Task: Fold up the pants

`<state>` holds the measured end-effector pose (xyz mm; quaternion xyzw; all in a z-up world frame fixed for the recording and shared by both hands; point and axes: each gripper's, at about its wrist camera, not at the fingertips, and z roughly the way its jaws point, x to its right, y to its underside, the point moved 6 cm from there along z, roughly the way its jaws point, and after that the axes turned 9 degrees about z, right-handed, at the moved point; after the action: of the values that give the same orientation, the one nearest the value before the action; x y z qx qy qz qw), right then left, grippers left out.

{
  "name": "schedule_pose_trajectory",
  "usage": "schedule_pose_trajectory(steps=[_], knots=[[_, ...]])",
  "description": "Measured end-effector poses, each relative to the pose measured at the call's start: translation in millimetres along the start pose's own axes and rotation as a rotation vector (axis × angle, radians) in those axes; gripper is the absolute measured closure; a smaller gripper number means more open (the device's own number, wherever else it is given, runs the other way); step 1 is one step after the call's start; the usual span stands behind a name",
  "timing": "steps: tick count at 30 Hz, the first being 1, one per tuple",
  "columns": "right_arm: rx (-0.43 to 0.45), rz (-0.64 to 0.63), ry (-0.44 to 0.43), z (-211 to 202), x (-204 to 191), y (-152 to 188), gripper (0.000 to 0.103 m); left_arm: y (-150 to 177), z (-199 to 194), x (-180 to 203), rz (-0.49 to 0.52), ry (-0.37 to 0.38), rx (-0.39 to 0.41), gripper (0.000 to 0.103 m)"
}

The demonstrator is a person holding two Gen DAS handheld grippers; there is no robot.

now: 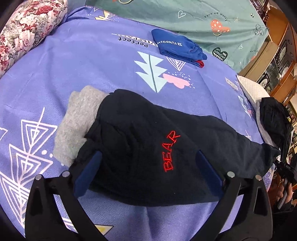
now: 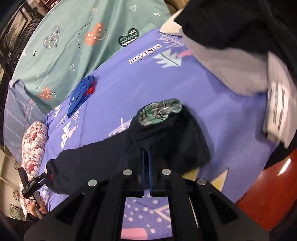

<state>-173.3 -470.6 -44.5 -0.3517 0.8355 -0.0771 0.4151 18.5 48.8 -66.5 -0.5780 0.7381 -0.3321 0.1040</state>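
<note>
Right hand-held gripper pinches the black pants; left hand-held gripper spread over them (empty). We pinch both layers near the bed's near edge before folding.

one black fleece pants with red BEAR embroidery, one folded blue garment with red trim, one floral bolster pillow, one purple printed bedsheet, one teal heart-print sheet, two black hand-held grippers

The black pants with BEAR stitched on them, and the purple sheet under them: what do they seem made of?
Black pants: seemingly thick, matte fleece-like knit with a fuzzy surface; the red lettering looks embroidered; a plaid woven lining shows at the opening. Purple sheet: thin, smooth printed woven cloth, probably cotton or polyester.
</note>
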Motion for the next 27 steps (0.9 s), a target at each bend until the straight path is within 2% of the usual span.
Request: schedule_pose_trajectory(steps=[1, 2, 4, 6, 8, 9, 10, 11, 12, 13, 16, 19, 21, 23, 25, 27], knots=[[-0.001, 0.028, -0.024, 3, 3, -2, 0.094, -1, 1, 2, 0.007, -0.011, -0.003, 0.002], [-0.005, 0.049, -0.033, 4, 6, -2, 0.078, 0, 1, 2, 0.012, -0.017, -0.005, 0.002], [0.003, 0.083, -0.052, 3, 7, -9, 0.052, 1, 0, 2, 0.020, -0.021, -0.004, 0.002], [0.022, 0.079, -0.089, -8, 3, -21, 0.049, 3, -1, 0, 0.016, -0.017, 0.003, 0.002], [0.044, 0.072, -0.041, -14, 5, -28, 0.033, 5, -3, -1, 0.010, -0.010, 0.012, 0.002], [0.035, 0.091, -0.005, -11, 9, -30, 0.032, 6, -3, -1, 0.009, -0.009, 0.015, 0.002], [0.018, 0.108, 0.016, -8, 14, -31, 0.032, 6, -2, -1, 0.011, -0.012, 0.016, 0.002], [-0.005, 0.121, 0.043, -2, 18, -31, 0.041, 5, -1, 0, 0.015, -0.018, 0.014, 0.002], [-0.022, 0.114, 0.058, 4, 19, -31, 0.057, 5, -1, 1, 0.020, -0.025, 0.012, 0.002], [-0.049, 0.088, 0.046, 11, 15, -30, 0.098, 5, -1, 1, 0.024, -0.028, 0.010, 0.002], [0.060, 0.035, 0.008, -11, 1, -41, 0.097, 5, -1, 1, 0.026, -0.026, 0.007, 0.002], [0.107, 0.016, 0.022, -29, 4, -46, 0.097, 7, -2, -1, 0.023, -0.021, 0.012, 0.002], [0.072, 0.030, 0.078, -21, 20, -42, 0.097, 8, 0, 1, 0.034, -0.029, 0.014, 0.002], [-0.045, 0.027, 0.172, 1, 41, -24, 0.097, 9, 1, 3, 0.050, -0.048, 0.011, 0.002], [-0.034, -0.017, 0.208, -6, 36, -17, 0.095, 12, 0, 4, 0.066, -0.055, 0.000, 0.002], [0.015, -0.056, 0.249, -22, 24, -22, 0.086, 15, -3, 3, 0.073, -0.053, -0.018, 0.002]])
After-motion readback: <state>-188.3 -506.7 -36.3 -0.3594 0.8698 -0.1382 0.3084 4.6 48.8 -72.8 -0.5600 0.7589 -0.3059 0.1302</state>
